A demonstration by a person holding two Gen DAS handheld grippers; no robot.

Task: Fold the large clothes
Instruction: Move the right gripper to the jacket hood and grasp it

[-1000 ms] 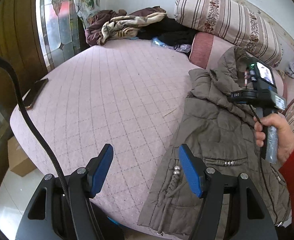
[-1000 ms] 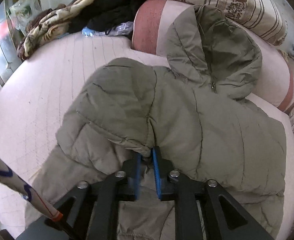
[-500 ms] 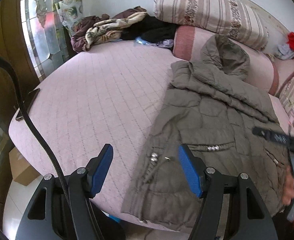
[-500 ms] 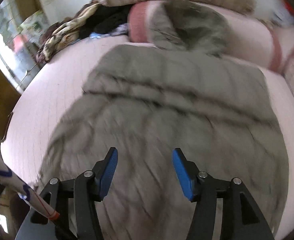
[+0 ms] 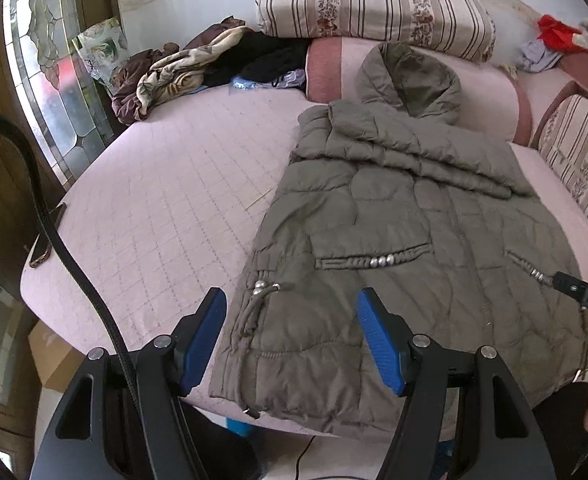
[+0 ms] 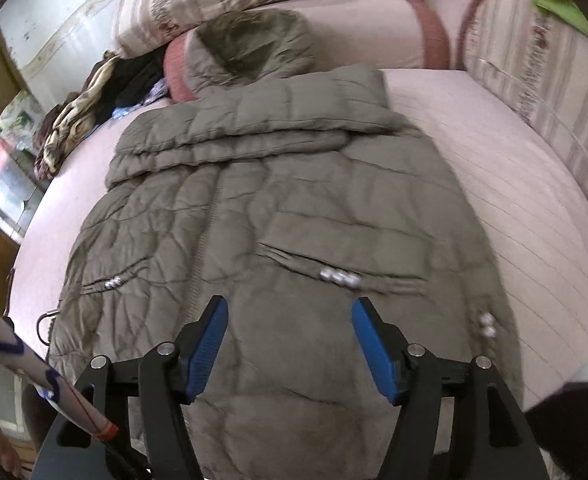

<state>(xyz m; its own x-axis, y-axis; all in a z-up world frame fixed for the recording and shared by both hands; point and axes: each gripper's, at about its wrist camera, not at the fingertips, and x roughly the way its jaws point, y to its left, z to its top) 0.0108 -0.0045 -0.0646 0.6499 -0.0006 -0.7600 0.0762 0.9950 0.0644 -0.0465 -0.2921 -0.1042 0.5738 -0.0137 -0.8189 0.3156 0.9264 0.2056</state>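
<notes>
Both sleeves look folded across the chest of the jacket lying flat on the bed, my right gripper just opened w/ nothing btwn fingers, left gripper wide & empty, so next I grab the hem & fold up twd the hood.

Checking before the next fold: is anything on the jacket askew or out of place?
Mostly tidy: the jacket lies flat with both sleeves folded across the chest. Its hood rides up the pink bolster, and the hem overhangs the bed edge.
</notes>
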